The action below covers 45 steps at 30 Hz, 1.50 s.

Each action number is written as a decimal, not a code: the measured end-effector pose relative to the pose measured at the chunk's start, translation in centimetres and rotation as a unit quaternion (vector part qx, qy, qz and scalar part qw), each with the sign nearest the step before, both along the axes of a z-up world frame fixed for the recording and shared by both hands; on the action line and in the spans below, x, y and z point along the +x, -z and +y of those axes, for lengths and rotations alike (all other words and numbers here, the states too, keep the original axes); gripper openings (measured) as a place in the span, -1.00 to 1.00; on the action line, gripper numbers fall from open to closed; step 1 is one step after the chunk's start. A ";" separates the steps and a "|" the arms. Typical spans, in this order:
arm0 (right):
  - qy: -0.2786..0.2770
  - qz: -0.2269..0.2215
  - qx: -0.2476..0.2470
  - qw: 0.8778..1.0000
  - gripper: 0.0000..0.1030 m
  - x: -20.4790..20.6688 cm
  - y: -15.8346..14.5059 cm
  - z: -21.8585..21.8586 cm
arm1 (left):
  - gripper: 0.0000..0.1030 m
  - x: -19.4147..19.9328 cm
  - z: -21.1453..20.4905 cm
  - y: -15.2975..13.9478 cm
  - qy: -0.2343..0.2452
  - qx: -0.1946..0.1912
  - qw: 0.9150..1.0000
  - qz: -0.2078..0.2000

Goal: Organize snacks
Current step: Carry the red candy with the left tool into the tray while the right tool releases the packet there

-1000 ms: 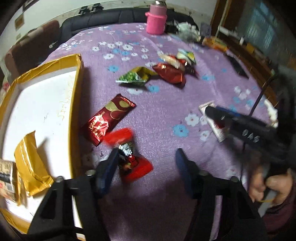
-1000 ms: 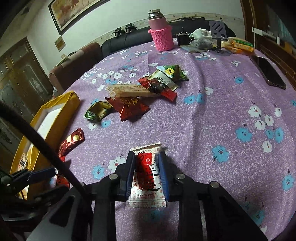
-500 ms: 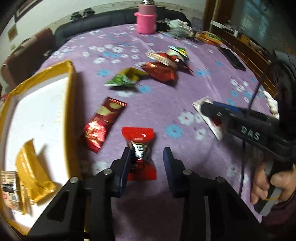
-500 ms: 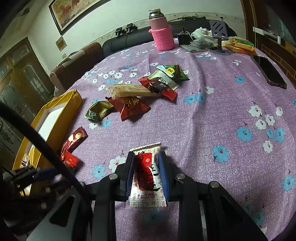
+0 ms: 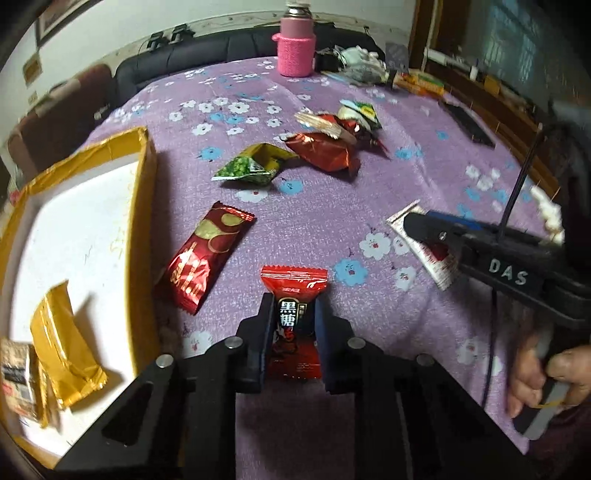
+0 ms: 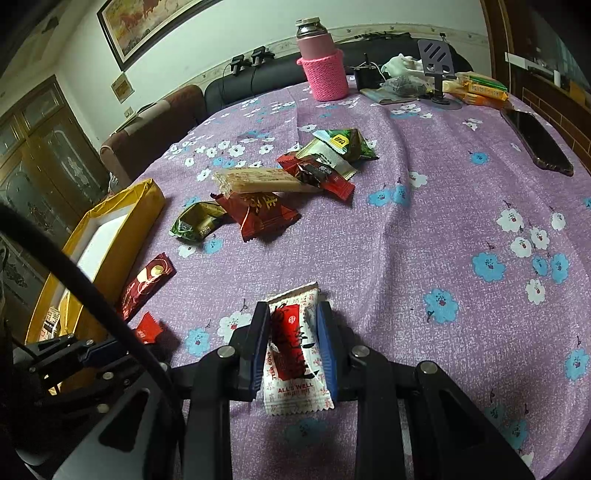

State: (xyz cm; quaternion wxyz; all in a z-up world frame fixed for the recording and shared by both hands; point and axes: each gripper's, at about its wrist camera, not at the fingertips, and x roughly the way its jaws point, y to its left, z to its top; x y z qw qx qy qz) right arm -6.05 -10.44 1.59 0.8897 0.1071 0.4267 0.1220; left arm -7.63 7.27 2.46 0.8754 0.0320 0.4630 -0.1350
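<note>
Left gripper [image 5: 294,317] pinching red candy packet [image 5: 294,295] on purple tablecloth [image 5: 406,122]. Right gripper [image 6: 292,332] clamped on white-and-red sachet [image 6: 295,347]; yellow-rimmed box [image 5: 142,206] left.

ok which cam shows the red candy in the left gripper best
The left wrist view: the red candy sits centred between the left gripper fingers, label readable. The right wrist view shows only a red corner behind a cable.

Pretty clearly someone's living room at home: the counter has a purple flowered tablecloth [image 6: 424,229], there's a dark sofa [image 6: 258,88] along the far wall, a framed painting [image 6: 147,26] hung above it, wooden glass-door cabinets [image 6: 40,155] far left, and a flask in a pink knitted sleeve [image 6: 325,70].
</note>
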 end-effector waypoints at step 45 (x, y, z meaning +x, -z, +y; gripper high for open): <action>-0.139 -0.024 -0.021 0.990 -0.57 -1.8 -6.7 11.6 | -0.56 -1.7 20.4 -5.3 -0.160 -0.136 0.976 -0.062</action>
